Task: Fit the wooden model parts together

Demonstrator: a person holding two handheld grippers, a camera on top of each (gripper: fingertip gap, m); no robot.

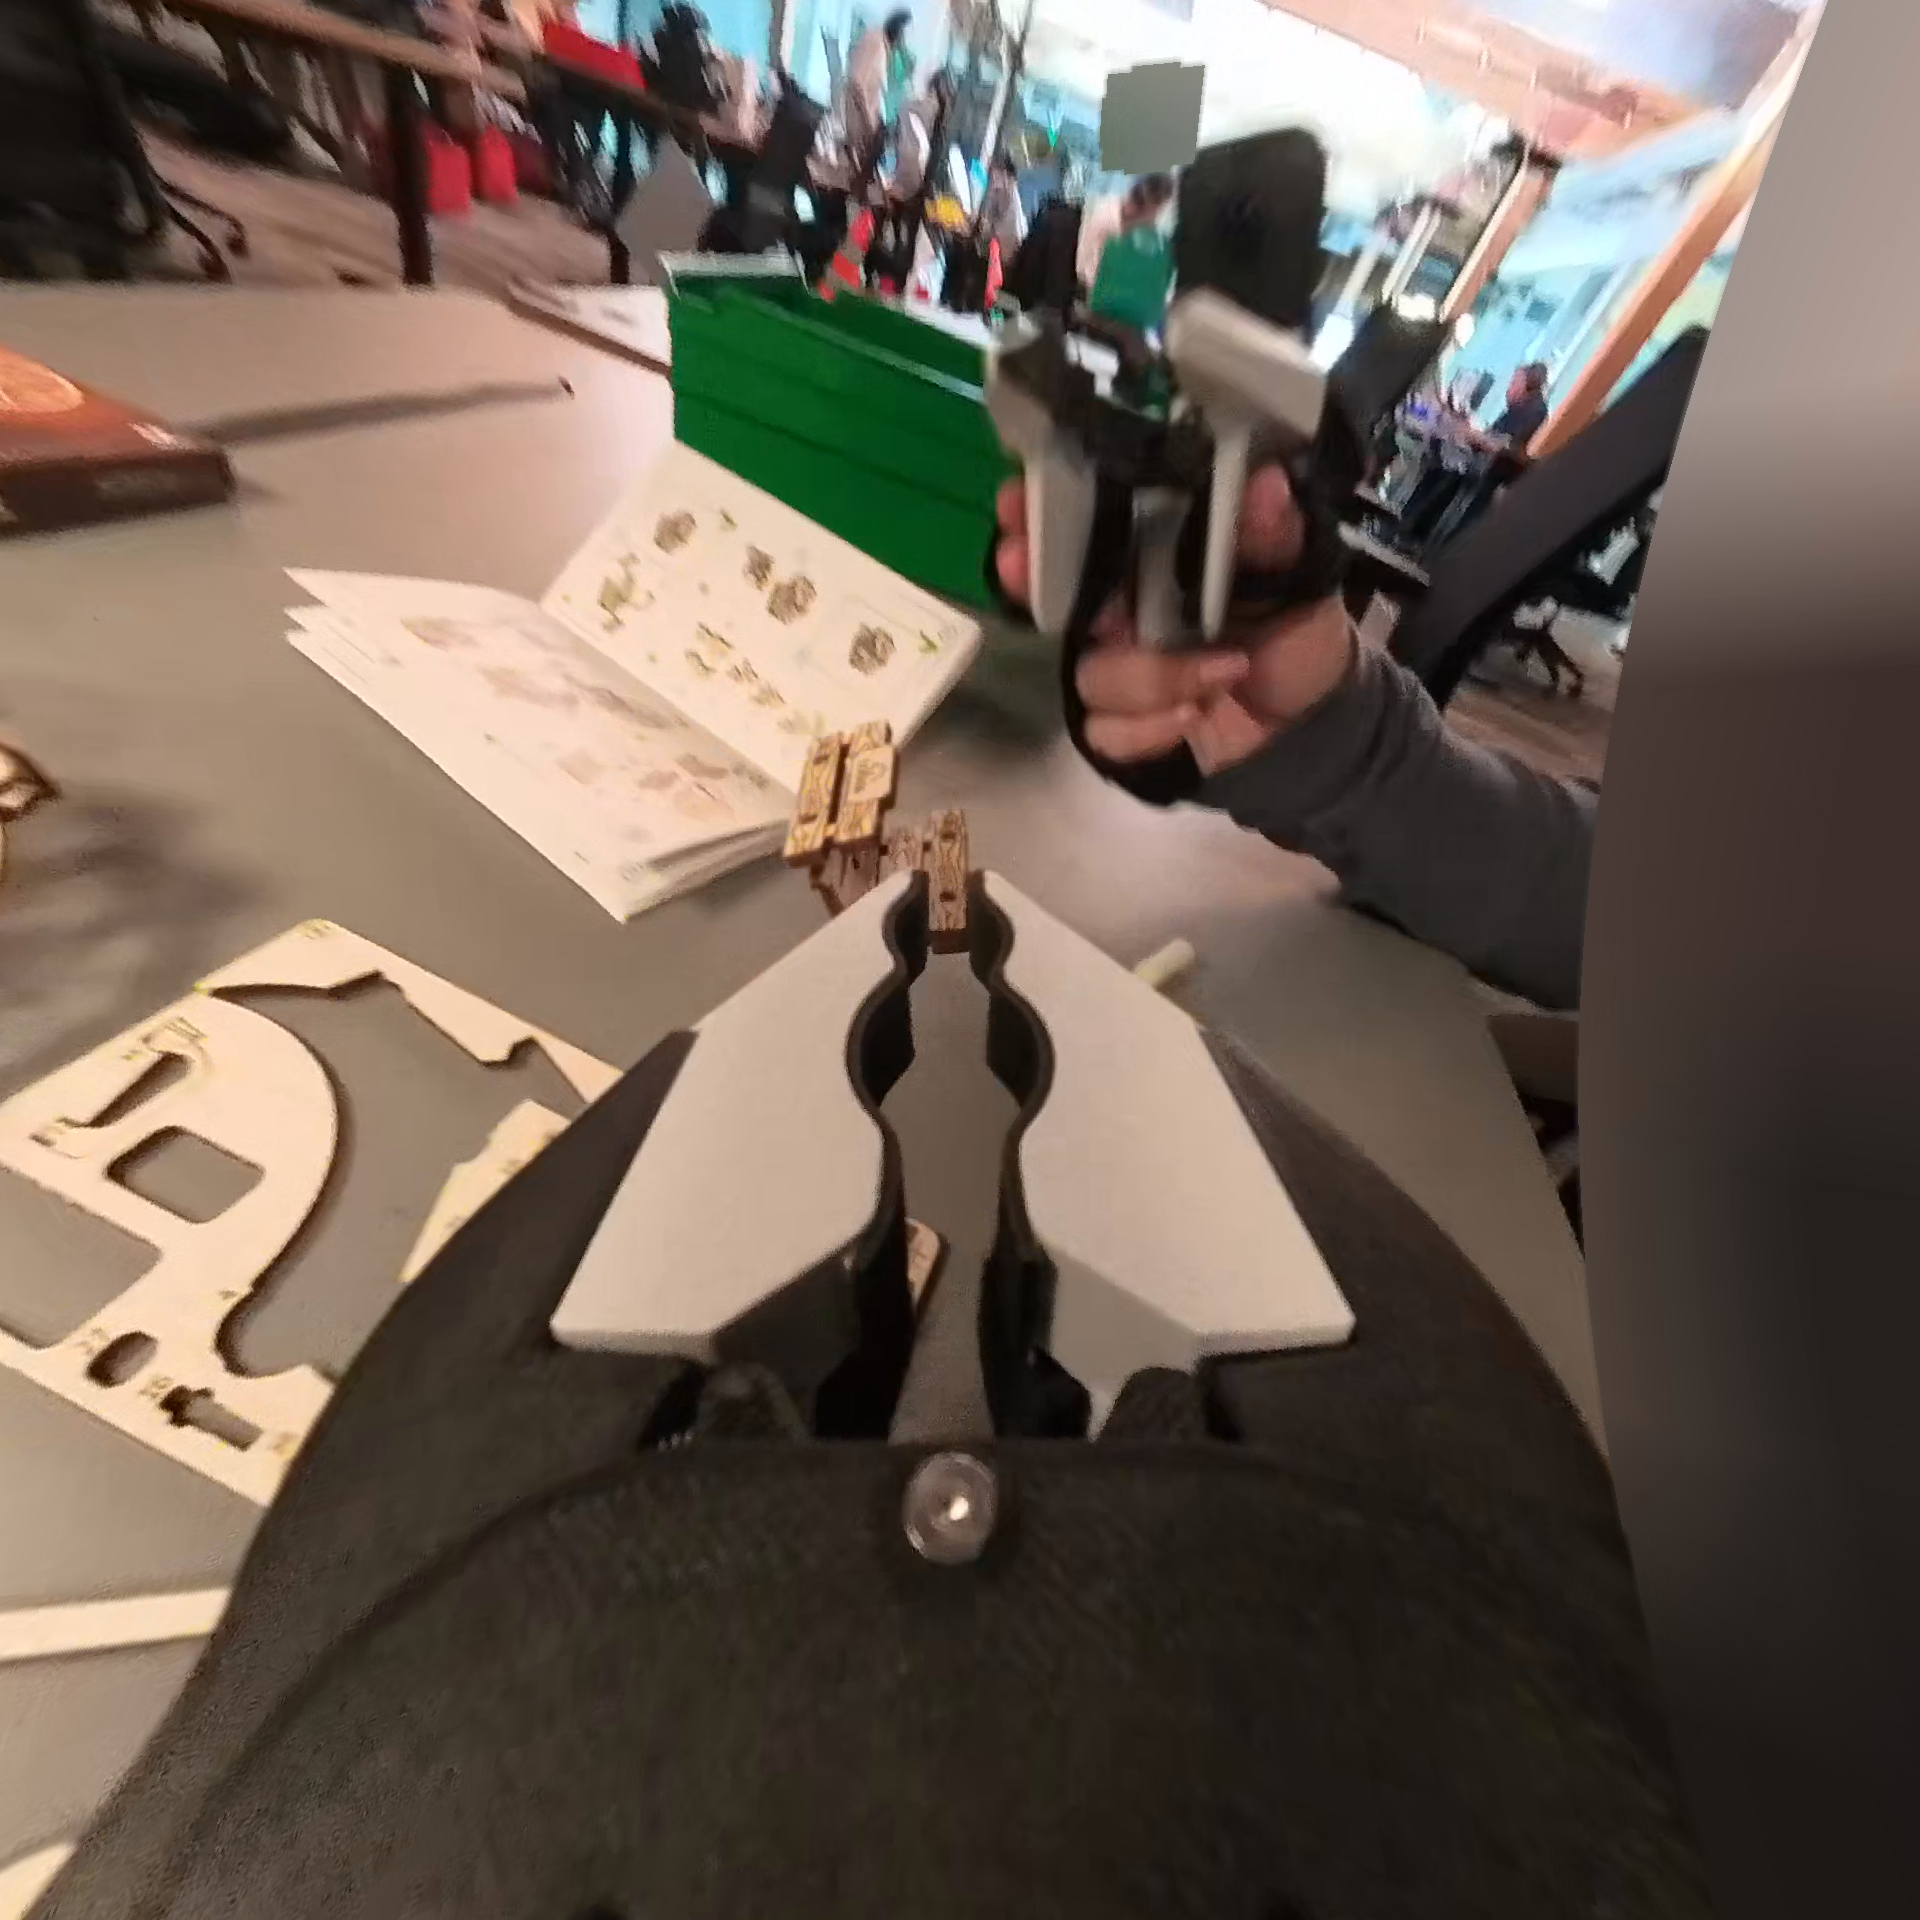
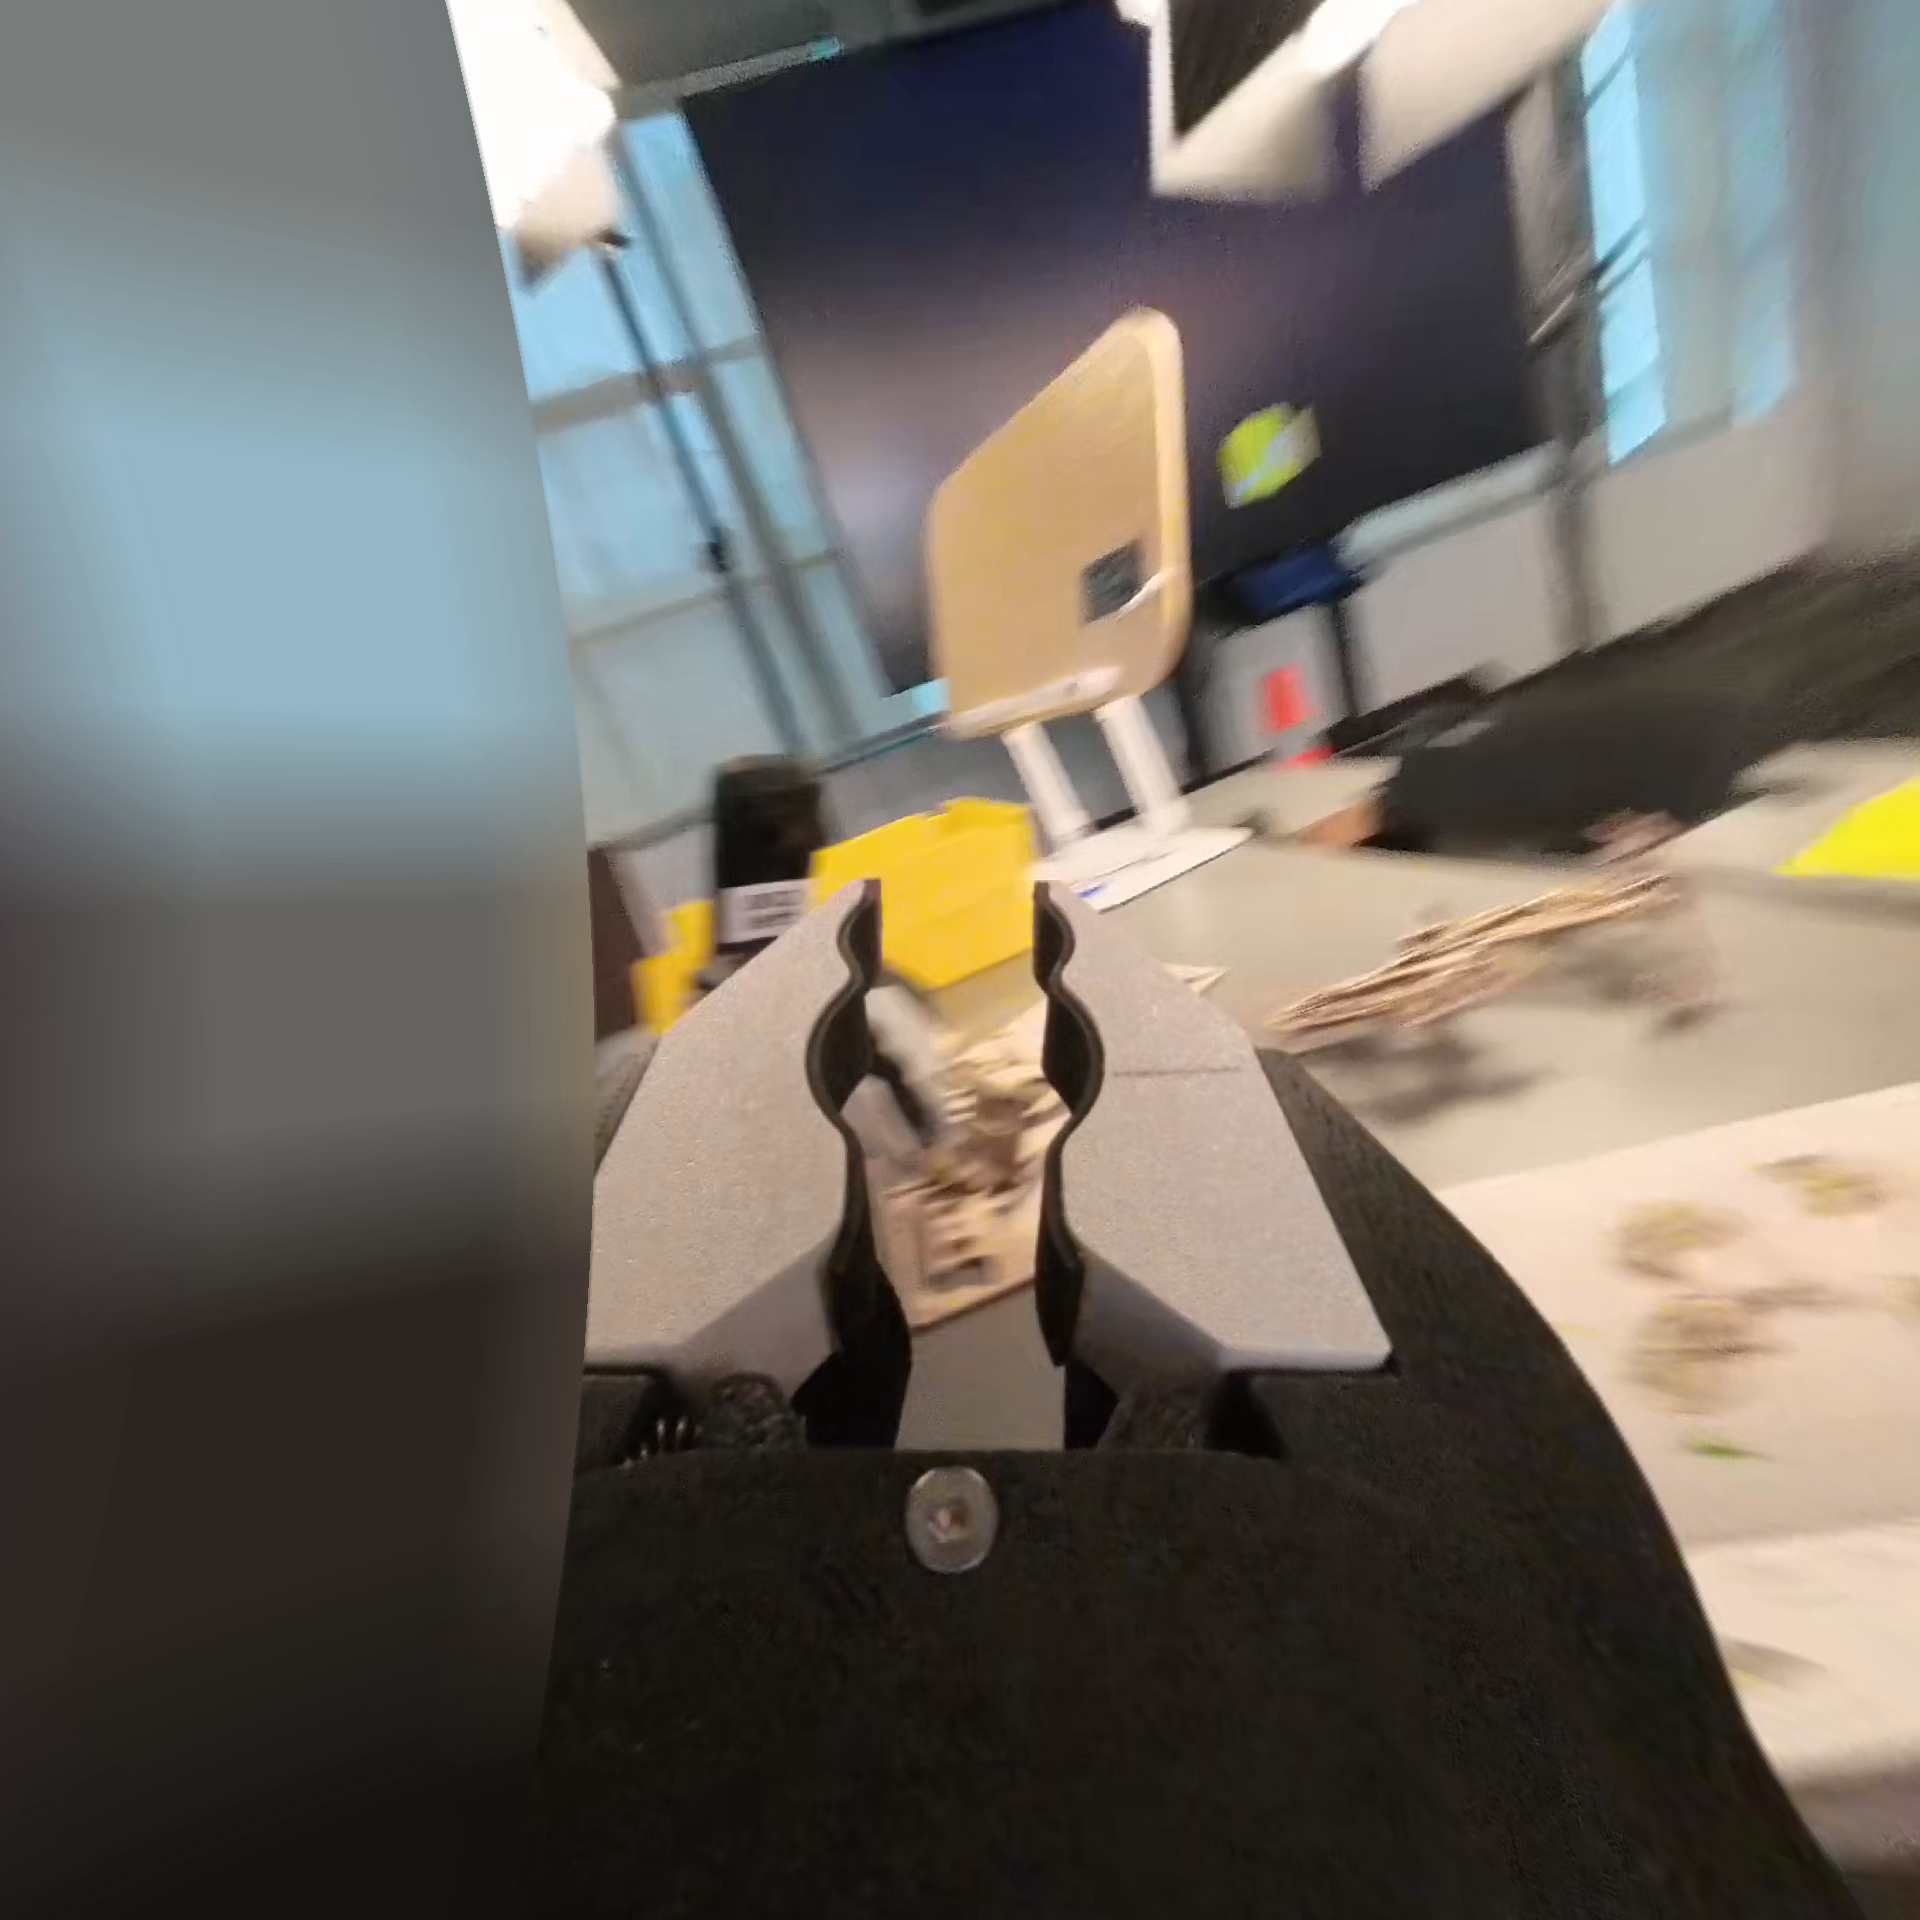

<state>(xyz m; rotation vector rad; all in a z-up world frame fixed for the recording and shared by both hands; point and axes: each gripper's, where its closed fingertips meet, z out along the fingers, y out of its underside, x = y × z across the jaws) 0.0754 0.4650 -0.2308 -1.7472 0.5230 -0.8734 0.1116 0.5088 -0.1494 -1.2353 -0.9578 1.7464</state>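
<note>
My left gripper (image 1: 948, 902) is shut on a small wooden model assembly (image 1: 940, 868). Its patterned blocks (image 1: 847, 795) stick out ahead of the fingertips, just above the grey table (image 1: 436, 468). My right gripper (image 2: 956, 904) is open and empty, lifted above the table. In the left wrist view it shows at upper right (image 1: 1132, 488), held by a hand in a black glove. Through its jaws I see blurred wooden parts (image 2: 966, 1153) lying on the table. More wooden pieces (image 2: 1475, 956) lie blurred at right.
An open instruction booklet (image 1: 623, 707) lies behind the assembly, a green box (image 1: 831, 416) behind that. Punched-out plywood sheets (image 1: 208, 1174) lie at front left. A dark book (image 1: 94, 447) is far left. A yellow box (image 2: 935, 914) and a tilted beige panel on a stand (image 2: 1060, 530) stand ahead. The grippers' ends are close to 10 cm from one another. Left tips and right tips are each some 35 cm from the dark book (image 1: 94, 447).
</note>
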